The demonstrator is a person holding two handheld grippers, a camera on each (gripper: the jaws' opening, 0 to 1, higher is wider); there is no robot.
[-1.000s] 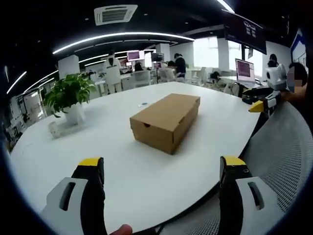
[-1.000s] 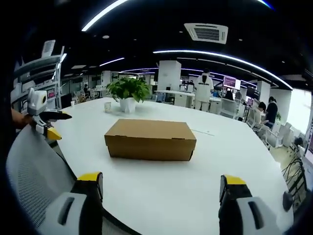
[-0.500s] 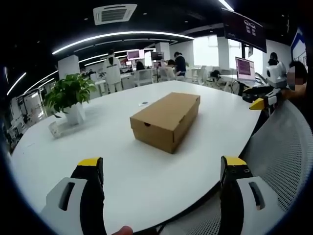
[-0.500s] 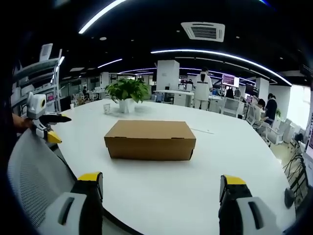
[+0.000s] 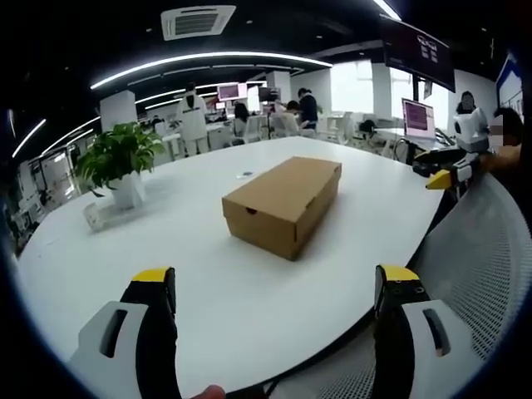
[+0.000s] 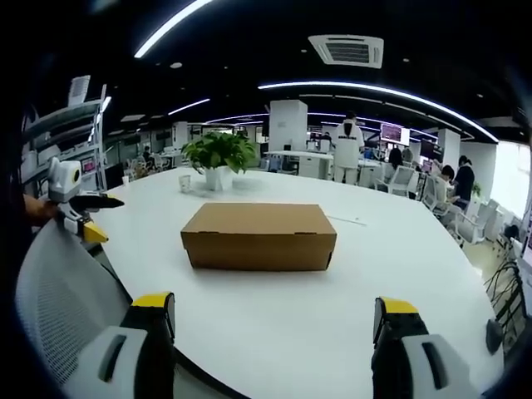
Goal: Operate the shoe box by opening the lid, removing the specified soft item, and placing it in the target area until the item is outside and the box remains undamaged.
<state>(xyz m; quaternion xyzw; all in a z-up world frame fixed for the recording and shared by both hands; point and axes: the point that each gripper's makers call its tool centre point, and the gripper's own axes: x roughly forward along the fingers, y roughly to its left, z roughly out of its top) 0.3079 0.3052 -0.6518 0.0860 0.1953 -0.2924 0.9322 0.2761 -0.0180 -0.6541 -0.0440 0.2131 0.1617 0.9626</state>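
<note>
While the lid sits closed, both claws (image 5: 276,287) (image 6: 276,312) wide apart, empty, short of shoe box (image 5: 283,204).

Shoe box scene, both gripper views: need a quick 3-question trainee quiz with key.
1. True or false: the lid of the cardboard box is closed.
2. What stands on the white table beyond the box in the right gripper view? A) a potted plant B) a laptop C) a stack of books
3. Fill in: the jaws of the right gripper stand ____ with bare table between them, and so do those of the left gripper.

Key:
1. True. The lid sits flat on the box, and neither gripper touches it.
2. A, the potted plant, with a small cup beside it.
3. Apart (open).
</note>
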